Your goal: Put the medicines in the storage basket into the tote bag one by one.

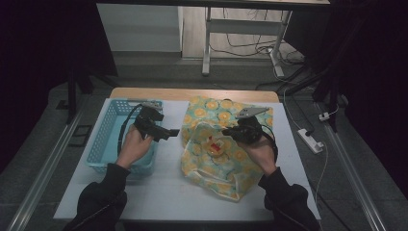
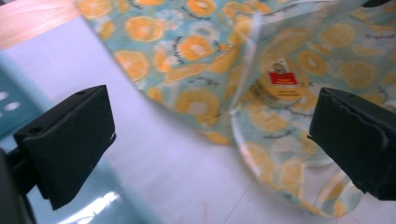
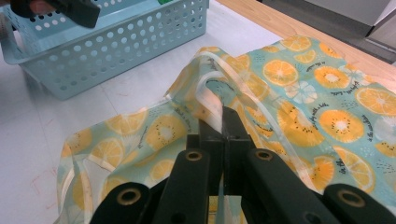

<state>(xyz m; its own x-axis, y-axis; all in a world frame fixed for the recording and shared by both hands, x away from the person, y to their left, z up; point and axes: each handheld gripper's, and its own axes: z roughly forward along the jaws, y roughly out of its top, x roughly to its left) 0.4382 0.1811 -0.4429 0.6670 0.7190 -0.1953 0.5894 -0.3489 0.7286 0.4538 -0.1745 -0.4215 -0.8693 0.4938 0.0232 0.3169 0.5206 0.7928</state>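
A bag [image 1: 226, 163] printed with orange slices lies on the white table, its mouth held up. My right gripper [image 1: 231, 131] is shut on the bag's pale handle strip [image 3: 212, 100] at the mouth's edge. Through the bag's wall I see a round yellow item with a red label [image 1: 216, 143] [image 2: 280, 86] inside it. My left gripper [image 1: 169, 132] hovers between the blue basket [image 1: 103, 139] and the bag, pointing at the bag. Its jaws [image 2: 210, 140] stand wide open with nothing between them.
The perforated blue basket [image 3: 116, 46] sits at the table's left. A wooden strip [image 1: 192, 94] runs along the far edge. White table surface [image 1: 168, 192] lies bare in front. A power strip [image 1: 310, 140] and cables are on the floor to the right.
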